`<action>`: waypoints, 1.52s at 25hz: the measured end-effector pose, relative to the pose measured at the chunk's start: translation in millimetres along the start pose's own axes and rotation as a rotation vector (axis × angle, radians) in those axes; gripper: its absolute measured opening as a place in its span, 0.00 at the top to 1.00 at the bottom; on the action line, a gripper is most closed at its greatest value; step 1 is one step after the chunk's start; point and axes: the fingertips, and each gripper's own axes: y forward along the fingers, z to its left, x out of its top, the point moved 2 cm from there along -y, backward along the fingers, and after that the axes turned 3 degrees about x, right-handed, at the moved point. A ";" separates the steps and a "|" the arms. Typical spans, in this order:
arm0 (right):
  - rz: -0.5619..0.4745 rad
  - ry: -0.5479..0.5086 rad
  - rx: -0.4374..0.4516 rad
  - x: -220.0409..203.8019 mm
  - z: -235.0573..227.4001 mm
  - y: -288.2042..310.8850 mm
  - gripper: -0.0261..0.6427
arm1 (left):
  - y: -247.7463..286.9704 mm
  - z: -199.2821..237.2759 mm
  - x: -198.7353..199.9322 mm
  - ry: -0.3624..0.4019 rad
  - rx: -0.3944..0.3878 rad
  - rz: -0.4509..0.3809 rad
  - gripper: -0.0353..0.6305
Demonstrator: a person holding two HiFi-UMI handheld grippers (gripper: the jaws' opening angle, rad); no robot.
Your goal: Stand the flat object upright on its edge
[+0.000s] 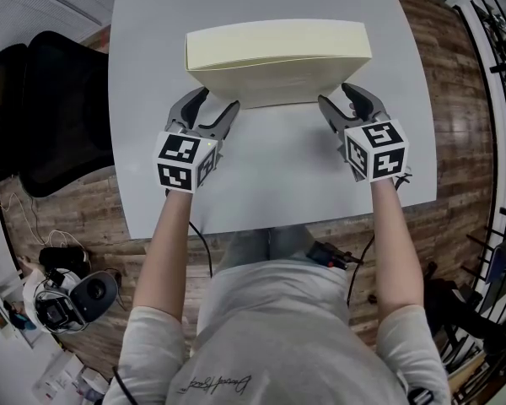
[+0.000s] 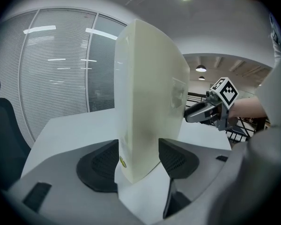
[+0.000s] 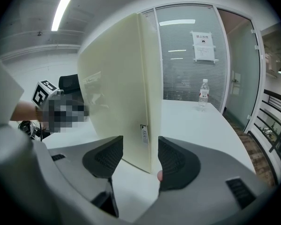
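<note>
On the white table (image 1: 278, 175), the left gripper (image 1: 219, 99) has its jaws closed on the left end of the cream box (image 1: 278, 53). Its pads (image 2: 100, 165) press both faces of the box, which rises at its 12 o'clock. The box stands upright on its long edge, at 12 o'clock from the person. The right gripper (image 1: 337, 94) is at the box's right end with its jaws apart. The end edge stands between them, close to the right pad (image 3: 175, 163).
</note>
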 end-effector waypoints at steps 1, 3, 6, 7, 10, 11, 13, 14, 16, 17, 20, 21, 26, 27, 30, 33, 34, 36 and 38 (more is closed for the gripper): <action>0.000 0.003 -0.001 -0.8 0.0 -0.4 0.59 | -0.9 0.3 -0.3 -0.013 -0.002 -0.004 0.53; -0.001 0.008 -0.004 -2.4 -0.2 -2.3 0.59 | -3.3 0.6 -0.6 -0.036 -0.002 -0.009 0.53; 0.000 0.015 -0.008 -3.9 2.0 -8.1 0.59 | -9.8 -0.8 -2.1 -0.053 -0.002 -0.009 0.53; -0.001 0.020 -0.009 -4.8 3.2 -10.8 0.59 | -12.6 -1.9 -3.1 -0.055 -0.004 -0.009 0.53; -0.006 0.041 -0.019 -9.4 5.7 -19.0 0.59 | -22.3 -6.4 -7.0 -0.045 -0.012 -0.003 0.53; -0.007 0.049 -0.021 -11.4 6.8 -21.6 0.59 | -25.8 -8.2 -8.2 -0.041 -0.016 -0.001 0.53; -0.010 0.060 -0.023 -14.4 10.6 -26.1 0.60 | -31.7 -12.2 -10.8 -0.035 -0.026 0.003 0.53; -0.012 0.061 -0.023 -15.0 13.1 -27.9 0.61 | -33.9 -14.4 -12.1 -0.034 -0.030 0.005 0.54; -0.016 0.055 -0.025 -15.6 17.5 -31.4 0.62 | -36.4 -18.9 -14.9 -0.033 -0.033 0.007 0.56; -0.016 0.051 -0.025 -16.1 19.1 -33.7 0.63 | -36.9 -21.4 -16.4 -0.031 -0.031 0.007 0.59; -0.012 0.036 -0.025 -17.6 25.3 -42.8 0.66 | -39.0 -28.7 -19.5 -0.033 -0.025 0.006 0.66; -0.013 0.032 -0.024 -17.6 28.8 -46.2 0.68 | -41.0 -31.2 -19.9 -0.038 -0.025 0.005 0.69; -0.029 0.026 -0.020 -17.1 48.3 -64.2 0.78 | -56.1 -45.4 -21.9 -0.047 -0.025 0.004 0.88; -0.034 0.024 -0.018 -16.2 51.8 -66.9 0.79 | -59.1 -47.8 -21.0 -0.045 -0.025 0.003 0.89; -0.045 0.018 -0.006 -14.7 61.3 -76.3 0.83 | -67.3 -58.9 -15.3 -0.039 -0.030 -0.006 0.92; -0.052 0.039 0.015 -14.0 69.9 -81.2 0.88 | -72.8 -68.5 -8.5 -0.048 -0.040 -0.021 0.93; -0.055 0.047 0.022 -13.6 72.9 -81.2 0.89 | -74.1 -70.1 -6.8 -0.048 -0.043 -0.025 0.93; -0.059 0.055 0.034 -13.7 78.9 -80.9 0.90 | -76.9 -72.7 -4.9 -0.040 -0.047 -0.028 0.93; -0.058 0.053 0.041 -14.1 84.0 -81.5 0.91 | -79.7 -74.8 -3.0 -0.028 -0.046 -0.033 0.93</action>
